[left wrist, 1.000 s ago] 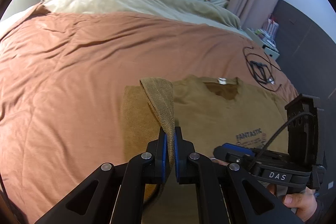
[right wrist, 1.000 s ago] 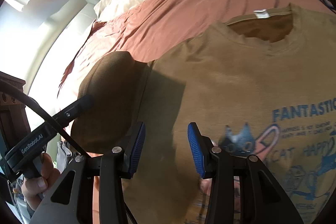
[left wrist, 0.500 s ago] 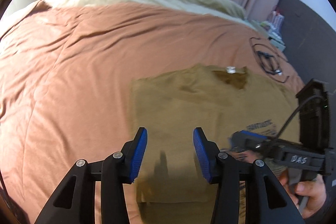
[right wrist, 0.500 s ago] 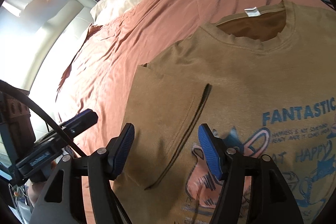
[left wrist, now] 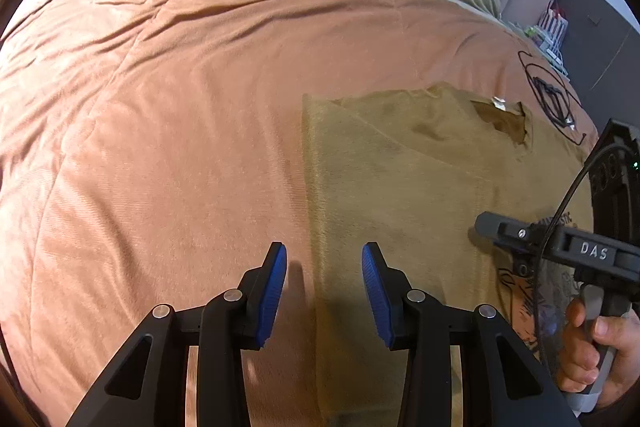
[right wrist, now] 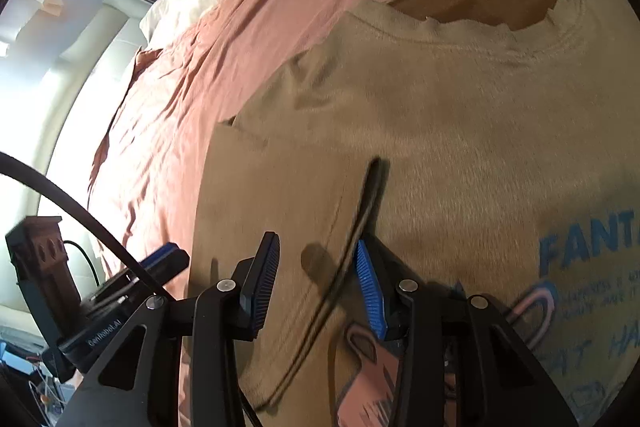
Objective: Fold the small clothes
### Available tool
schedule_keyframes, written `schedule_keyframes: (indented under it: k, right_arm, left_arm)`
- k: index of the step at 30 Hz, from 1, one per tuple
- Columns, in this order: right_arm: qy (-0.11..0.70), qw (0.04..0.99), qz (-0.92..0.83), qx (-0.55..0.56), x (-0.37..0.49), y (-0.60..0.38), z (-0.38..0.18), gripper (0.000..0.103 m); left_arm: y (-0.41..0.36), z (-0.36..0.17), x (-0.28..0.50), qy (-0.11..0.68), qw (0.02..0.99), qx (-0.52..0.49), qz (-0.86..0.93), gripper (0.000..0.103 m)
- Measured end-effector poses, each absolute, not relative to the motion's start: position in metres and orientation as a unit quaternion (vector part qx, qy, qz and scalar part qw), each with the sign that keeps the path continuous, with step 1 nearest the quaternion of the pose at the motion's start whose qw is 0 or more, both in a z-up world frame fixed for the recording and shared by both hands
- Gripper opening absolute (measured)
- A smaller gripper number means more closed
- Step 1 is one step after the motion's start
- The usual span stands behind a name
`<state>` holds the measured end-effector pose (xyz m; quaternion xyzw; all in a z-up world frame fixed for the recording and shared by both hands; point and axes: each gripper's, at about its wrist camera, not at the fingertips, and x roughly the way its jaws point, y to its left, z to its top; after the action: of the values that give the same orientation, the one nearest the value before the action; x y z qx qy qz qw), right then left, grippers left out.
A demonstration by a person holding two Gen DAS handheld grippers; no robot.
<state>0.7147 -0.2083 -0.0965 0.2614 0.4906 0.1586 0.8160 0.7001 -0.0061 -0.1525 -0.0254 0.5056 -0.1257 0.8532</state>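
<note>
Plainly, everything hinges on the tan T-shirt (left wrist: 420, 187), which lies flat on the pink bedspread (left wrist: 160, 147) with its collar at the far end and its printed chest toward the near end, so its long axis runs straight away from both claws. One sleeve is already folded in over the body, leaving a straight folded side edge (left wrist: 314, 207) along that same axis.

Seen from the left gripper (left wrist: 324, 291), that folded edge passes just ahead of the gap between its jaws, a little nearer the right-hand pad; bedspread lies ahead of the left-hand pad and shirt ahead of the other. Its jaws have just been closing slightly but stand moderately apart, with nothing between them.

From the right gripper (right wrist: 316, 287), the loose hem of the folded-in sleeve (right wrist: 360, 219) lies as a dark slanting line directly ahead, running from beside its right-hand pad away toward the collar (right wrist: 500, 27). These jaws have also just been closing, remain part open, and grip nothing; whether the right-hand pad touches the cloth is unclear.

My judgement: the left gripper is the nearer to the shirt's outer edge, the right to the sleeve hem, so the next grasp probably takes this side of the shirt lengthwise.
</note>
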Motion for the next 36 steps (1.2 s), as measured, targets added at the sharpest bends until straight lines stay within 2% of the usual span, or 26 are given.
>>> schedule_keyframes:
  k: [1,2,3,4,22,36]
  right_arm:
    - [0.49,0.818,0.153,0.259,0.717,-0.207,-0.096,0.031]
    - [0.489,0.821,0.149,0.256,0.719,-0.207,-0.096,0.022]
    - [0.489,0.824,0.144,0.249,0.721,-0.205,-0.097,0.007]
    - [0.492,0.824,0.142,0.242,0.72,-0.204,-0.098,0.001]
    - [0.482,0.84,0.12,0.217,0.69,-0.216,-0.083,0.0]
    - [0.487,0.844,0.113,0.194,0.687,-0.209,-0.084,0.0]
  left_arm:
    - [-0.005,-0.155,0.702,0.507,0.852,-0.027,-0.126,0.042]
    - [-0.005,-0.157,0.703,0.507,0.852,-0.027,-0.126,0.042]
    - [-0.005,-0.159,0.705,0.508,0.851,-0.028,-0.126,0.042]
    - [-0.005,-0.161,0.706,0.509,0.851,-0.029,-0.125,0.042]
    - [-0.01,-0.173,0.717,0.52,0.846,-0.018,-0.117,0.042]
    - [-0.028,-0.18,0.778,0.511,0.854,0.007,-0.096,0.042]
